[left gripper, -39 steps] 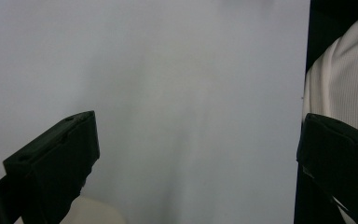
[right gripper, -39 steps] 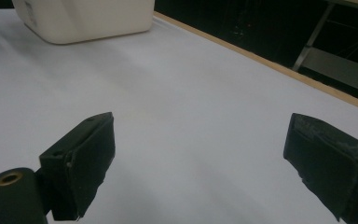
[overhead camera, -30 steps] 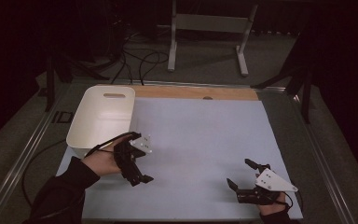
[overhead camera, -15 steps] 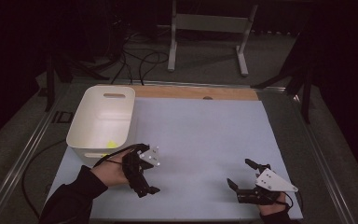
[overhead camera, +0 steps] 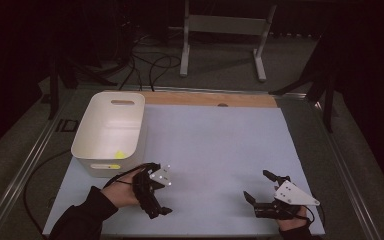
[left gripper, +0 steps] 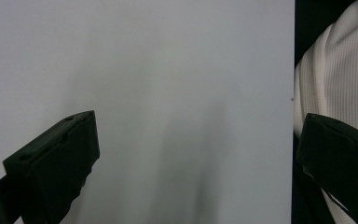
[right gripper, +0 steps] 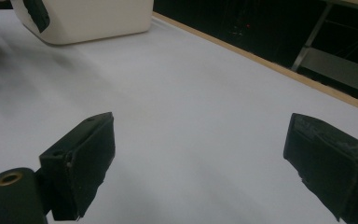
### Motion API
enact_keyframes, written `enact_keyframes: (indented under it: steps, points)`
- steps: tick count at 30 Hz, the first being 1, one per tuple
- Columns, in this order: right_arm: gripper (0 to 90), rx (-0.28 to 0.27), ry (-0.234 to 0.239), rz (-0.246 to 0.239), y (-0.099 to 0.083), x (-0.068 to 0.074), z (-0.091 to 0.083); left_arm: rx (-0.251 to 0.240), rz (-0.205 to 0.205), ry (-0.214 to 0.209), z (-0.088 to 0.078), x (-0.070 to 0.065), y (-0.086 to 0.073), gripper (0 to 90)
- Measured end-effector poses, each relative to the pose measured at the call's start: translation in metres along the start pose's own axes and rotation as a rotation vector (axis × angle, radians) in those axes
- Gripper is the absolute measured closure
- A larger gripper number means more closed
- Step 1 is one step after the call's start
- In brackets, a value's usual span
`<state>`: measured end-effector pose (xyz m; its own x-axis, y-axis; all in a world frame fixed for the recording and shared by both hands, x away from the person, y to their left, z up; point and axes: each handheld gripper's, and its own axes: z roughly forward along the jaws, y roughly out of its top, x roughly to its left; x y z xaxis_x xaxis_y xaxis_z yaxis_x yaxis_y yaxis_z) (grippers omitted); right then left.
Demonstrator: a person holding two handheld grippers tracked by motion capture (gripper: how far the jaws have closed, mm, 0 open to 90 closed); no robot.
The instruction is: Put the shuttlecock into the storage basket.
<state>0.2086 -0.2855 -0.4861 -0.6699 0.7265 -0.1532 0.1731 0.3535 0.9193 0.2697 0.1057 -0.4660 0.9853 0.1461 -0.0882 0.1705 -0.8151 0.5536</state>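
Observation:
My left gripper (overhead camera: 157, 192) is near the mat's front edge, just in front of the white tub (overhead camera: 112, 130), held in a dark-sleeved hand. In the left gripper view its jaws (left gripper: 198, 126) stand wide apart over bare mat, nothing between them. My right gripper (overhead camera: 257, 185) rests low at the front right, open and empty, with its grey plate on top. Its own view shows the right gripper (right gripper: 200, 126) with jaws spread, facing across the mat toward the tub (right gripper: 88, 18). A small yellow thing (overhead camera: 121, 154) lies inside the tub at its near end.
The pale blue mat (overhead camera: 215, 145) covers the table, with a wooden strip (overhead camera: 210, 99) along its far edge. A metal stand (overhead camera: 220, 25) and cables sit on the floor beyond. White fabric (left gripper: 335, 84) of the person's clothing lies past the mat's near edge.
My left gripper has drawn back from the tub toward the near edge and slightly right. The right gripper has stayed still.

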Motion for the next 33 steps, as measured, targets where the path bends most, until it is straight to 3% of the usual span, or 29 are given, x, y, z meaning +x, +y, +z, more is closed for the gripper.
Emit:
enact_keyframes:
  steps: [14,21,33]
  points:
    - [8.7,-0.001,0.000,0.001,0.000,0.001,0.001,-0.026,-0.038,0.016,-0.002,0.000,-0.026,0.0]
    - [8.7,0.000,0.000,0.003,0.000,0.001,0.001,-0.061,-0.061,0.017,-0.008,0.000,-0.040,0.0]
    - [8.7,0.002,0.001,0.003,0.000,0.002,0.001,-0.066,-0.088,0.031,-0.008,-0.001,-0.061,0.0]
